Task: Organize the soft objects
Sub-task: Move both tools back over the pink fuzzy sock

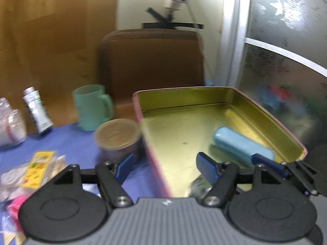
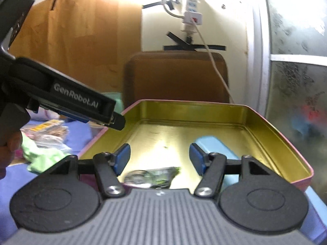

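Note:
An open pink tin with a gold inside (image 1: 265, 120) (image 2: 271, 130) stands on the blue cloth. A light blue oblong case (image 1: 239, 145) (image 2: 216, 145) lies in it, and a small clear packet (image 1: 199, 184) (image 2: 151, 175) lies at its near edge. My left gripper (image 1: 163, 167) is open and empty above the tin's left wall. My right gripper (image 2: 159, 159) is open and empty above the tin's near end, over the packet. A light green soft cloth (image 2: 40, 157) and pink soft pieces (image 1: 15, 206) lie left of the tin.
A round tub with a clear lid (image 1: 118, 136), a green mug (image 1: 92, 108), a silver tube (image 1: 36, 110) and a clear container (image 1: 10, 128) stand left of the tin. Snack packets (image 1: 36, 169) (image 2: 47, 130) lie on the cloth. A brown chair back (image 1: 151, 61) stands behind.

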`<control>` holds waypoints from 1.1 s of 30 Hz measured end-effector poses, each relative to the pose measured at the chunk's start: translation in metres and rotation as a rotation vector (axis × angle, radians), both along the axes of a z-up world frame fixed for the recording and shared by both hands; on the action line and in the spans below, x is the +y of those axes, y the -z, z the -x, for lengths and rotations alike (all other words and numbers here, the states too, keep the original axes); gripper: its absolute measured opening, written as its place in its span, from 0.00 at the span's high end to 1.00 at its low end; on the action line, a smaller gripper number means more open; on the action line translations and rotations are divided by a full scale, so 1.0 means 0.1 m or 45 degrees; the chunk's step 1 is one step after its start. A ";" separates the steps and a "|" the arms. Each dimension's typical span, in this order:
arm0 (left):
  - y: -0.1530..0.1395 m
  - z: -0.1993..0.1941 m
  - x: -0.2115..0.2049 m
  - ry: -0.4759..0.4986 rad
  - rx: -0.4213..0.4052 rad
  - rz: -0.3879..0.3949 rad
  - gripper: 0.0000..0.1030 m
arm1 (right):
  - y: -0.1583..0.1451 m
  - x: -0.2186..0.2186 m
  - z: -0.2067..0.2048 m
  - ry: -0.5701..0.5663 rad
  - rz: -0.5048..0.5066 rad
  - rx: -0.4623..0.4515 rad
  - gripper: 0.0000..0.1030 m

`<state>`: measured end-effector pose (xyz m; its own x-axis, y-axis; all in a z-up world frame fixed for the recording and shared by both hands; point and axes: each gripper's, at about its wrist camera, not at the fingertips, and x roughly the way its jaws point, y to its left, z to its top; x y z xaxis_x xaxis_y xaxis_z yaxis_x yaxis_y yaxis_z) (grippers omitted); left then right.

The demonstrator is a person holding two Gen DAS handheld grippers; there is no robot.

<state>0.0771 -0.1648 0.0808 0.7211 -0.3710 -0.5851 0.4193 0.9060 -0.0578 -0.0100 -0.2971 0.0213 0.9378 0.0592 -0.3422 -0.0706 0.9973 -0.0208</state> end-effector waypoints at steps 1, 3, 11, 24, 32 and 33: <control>0.00 0.01 0.07 -0.018 -0.002 -0.002 0.30 | 0.00 0.05 0.02 -0.013 0.001 -0.008 0.36; 0.00 0.03 0.22 -0.056 -0.007 -0.011 0.30 | 0.00 0.17 0.05 -0.037 0.005 -0.024 0.36; 0.13 0.20 1.06 -0.214 -0.030 0.014 0.24 | -0.03 0.62 0.09 -0.151 0.022 -0.069 0.36; 0.69 0.32 2.51 -0.576 0.009 0.071 0.24 | 0.18 1.48 -0.10 -0.453 0.046 0.092 0.06; 0.81 0.31 2.72 -0.597 0.031 0.219 0.24 | 0.24 1.86 -0.23 -0.567 0.108 0.183 0.11; 0.81 0.32 2.77 -0.610 0.030 0.259 0.24 | 0.24 1.92 -0.23 -0.589 0.137 0.181 0.16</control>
<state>0.0449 0.1124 0.0001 0.8256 -0.1104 -0.5533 -0.0431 0.9654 -0.2570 0.0127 -0.1052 -0.0029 0.7650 0.4158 -0.4918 -0.5152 0.8533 -0.0799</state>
